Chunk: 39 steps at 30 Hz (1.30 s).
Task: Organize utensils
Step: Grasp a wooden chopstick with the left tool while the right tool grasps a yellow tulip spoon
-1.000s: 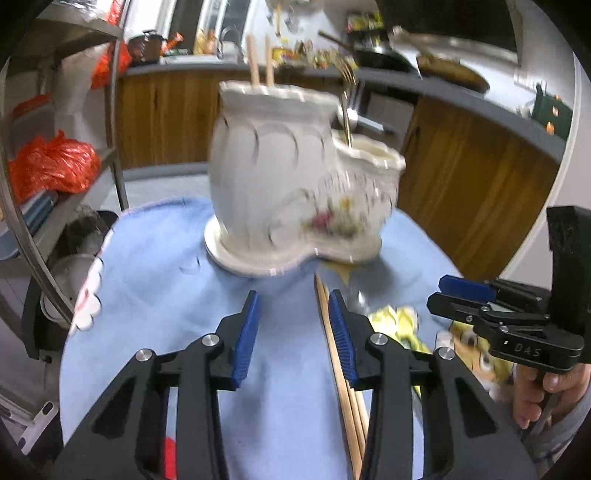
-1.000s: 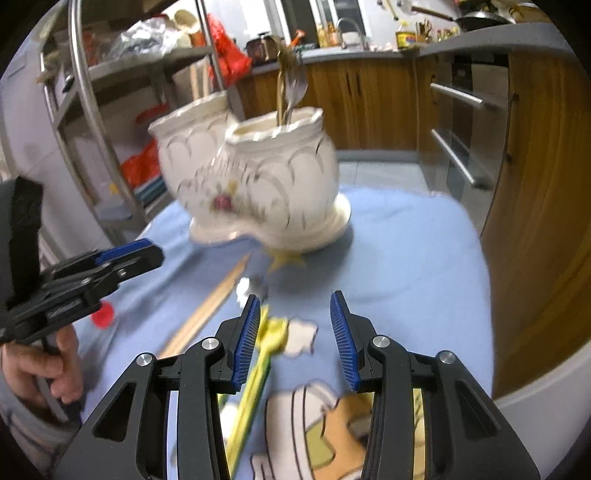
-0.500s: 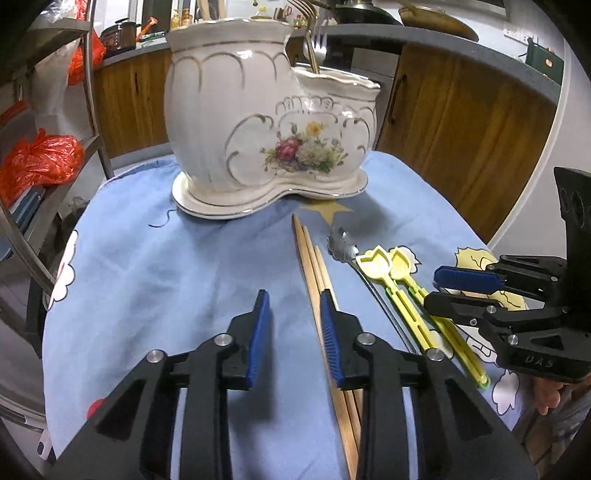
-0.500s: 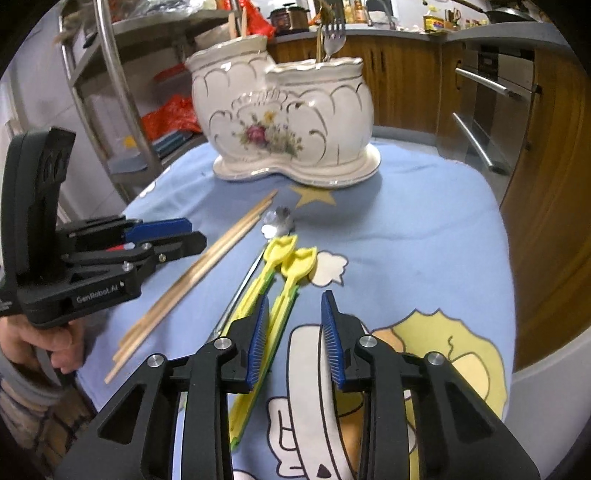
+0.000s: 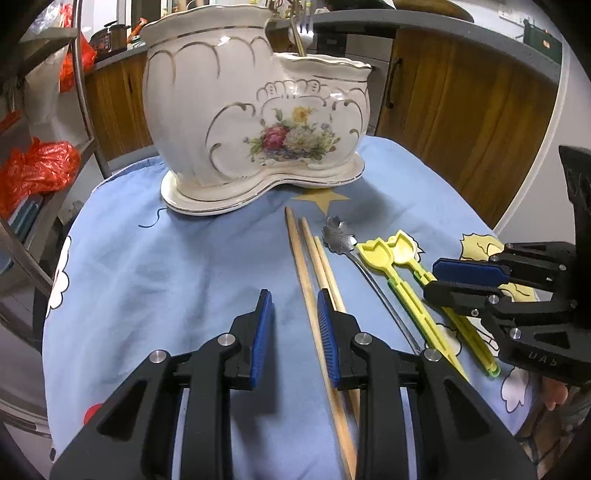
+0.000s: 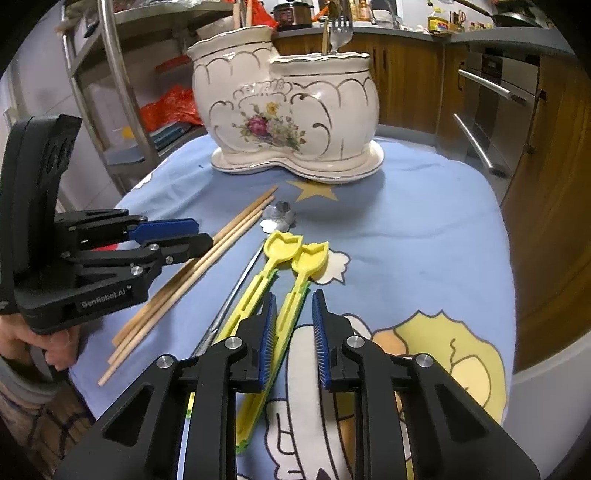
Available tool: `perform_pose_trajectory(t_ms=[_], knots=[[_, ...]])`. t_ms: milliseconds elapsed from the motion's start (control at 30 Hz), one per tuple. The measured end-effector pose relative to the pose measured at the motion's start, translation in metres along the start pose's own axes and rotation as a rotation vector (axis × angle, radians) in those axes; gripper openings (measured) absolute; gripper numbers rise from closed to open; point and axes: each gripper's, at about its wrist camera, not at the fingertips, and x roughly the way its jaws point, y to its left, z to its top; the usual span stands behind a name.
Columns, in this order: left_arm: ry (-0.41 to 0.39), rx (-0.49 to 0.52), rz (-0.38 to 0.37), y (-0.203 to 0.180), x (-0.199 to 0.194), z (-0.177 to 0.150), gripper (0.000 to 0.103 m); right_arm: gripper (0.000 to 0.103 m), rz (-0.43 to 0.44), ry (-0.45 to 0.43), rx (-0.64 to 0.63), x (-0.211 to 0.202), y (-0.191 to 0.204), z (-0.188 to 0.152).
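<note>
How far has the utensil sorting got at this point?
Done: a fork already stands in the holder. In hand: nothing gripped; the left gripper straddles a chopstick, and the right gripper is closing around a yellow spoon, pads not yet pressing. Left: the chopsticks, both yellow spoons and the metal spoon, all on the cloth.

Wooden cabinets (image 5: 461, 110) — metal shelving (image 6: 110, 74) beside.

Both wrist cams low over blue cloth (image 5: 184, 266), angled down, facing ceramic holder (image 6: 291, 110) (shared).
</note>
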Motion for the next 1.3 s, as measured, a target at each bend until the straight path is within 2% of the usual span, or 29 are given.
perform_pose_trajectory(t_ms=[200, 367, 633, 767, 1067, 1200, 1300], knots=[[0.009, 0.0, 0.011, -0.002, 0.003, 0.001, 0.022, 0.017, -0.014, 0.005, -0.007, 0.001, 0.002, 0.001], [0.016, 0.004, 0.037, 0.002, 0.002, 0.0, 0.008, 0.014, -0.028, 0.008, 0.005, 0.001, -0.003, 0.001], [0.058, 0.004, 0.038, 0.018, -0.005, -0.003, 0.007, 0.014, -0.056, 0.048, 0.007, -0.001, -0.013, 0.003], [0.136, 0.059, 0.033, 0.019, -0.001, 0.006, 0.007, 0.014, -0.074, 0.137, -0.042, 0.005, -0.008, 0.014], [0.398, 0.128, -0.027, 0.022, 0.016, 0.038, 0.007, 0.014, -0.06, 0.375, -0.064, 0.022, -0.006, 0.04], [0.461, 0.138, -0.018, 0.02, 0.021, 0.045, 0.007, 0.014, -0.074, 0.434, -0.049, 0.027, -0.002, 0.046], [0.474, 0.145, 0.001, 0.018, 0.022, 0.048, 0.007, 0.014, -0.084, 0.444, -0.032, 0.027, -0.001, 0.047]])
